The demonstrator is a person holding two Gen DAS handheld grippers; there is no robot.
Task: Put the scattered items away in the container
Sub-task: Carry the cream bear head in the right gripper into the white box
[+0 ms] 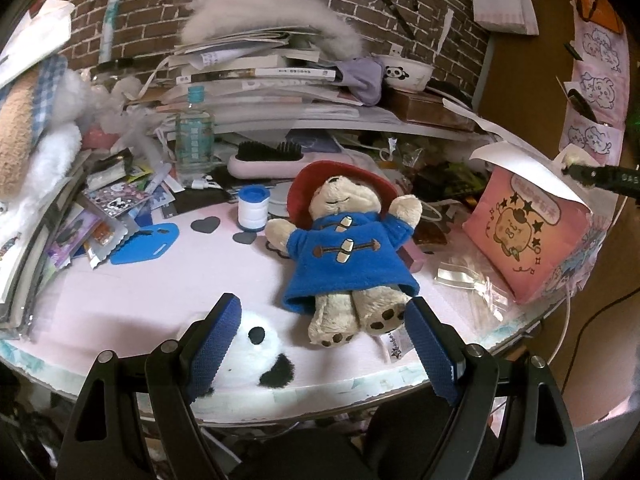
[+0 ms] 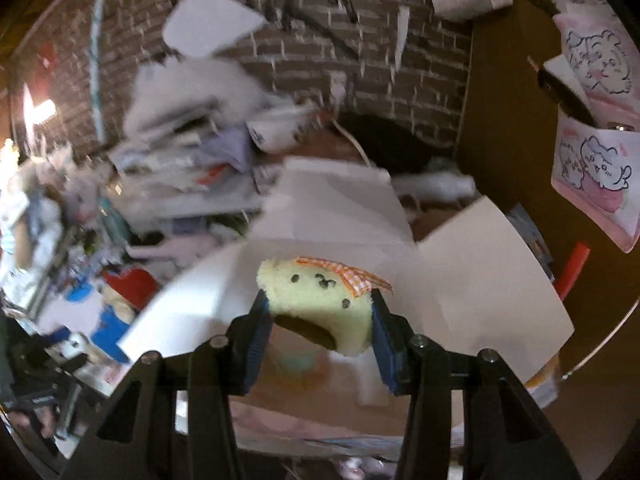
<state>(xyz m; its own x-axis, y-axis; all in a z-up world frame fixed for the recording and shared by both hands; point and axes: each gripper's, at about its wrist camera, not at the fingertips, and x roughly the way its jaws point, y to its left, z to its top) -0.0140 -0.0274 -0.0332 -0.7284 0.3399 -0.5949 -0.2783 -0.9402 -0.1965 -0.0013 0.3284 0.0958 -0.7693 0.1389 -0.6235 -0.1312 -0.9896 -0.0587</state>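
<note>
We clench the right gripper [image 2: 318, 322] on the yellow plush [image 2: 320, 300], holding it above the open pink box [image 2: 496, 264] for dropping. Our left gripper [image 1: 320, 344] hangs released; the bear [image 1: 344, 252] lies at twelve o'clock.

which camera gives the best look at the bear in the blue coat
The left wrist view. The bear lies sharp and whole on the pink table, just ahead of the open left gripper. The right wrist view shows only a blurred red-and-blue patch of it at lower left.
</note>
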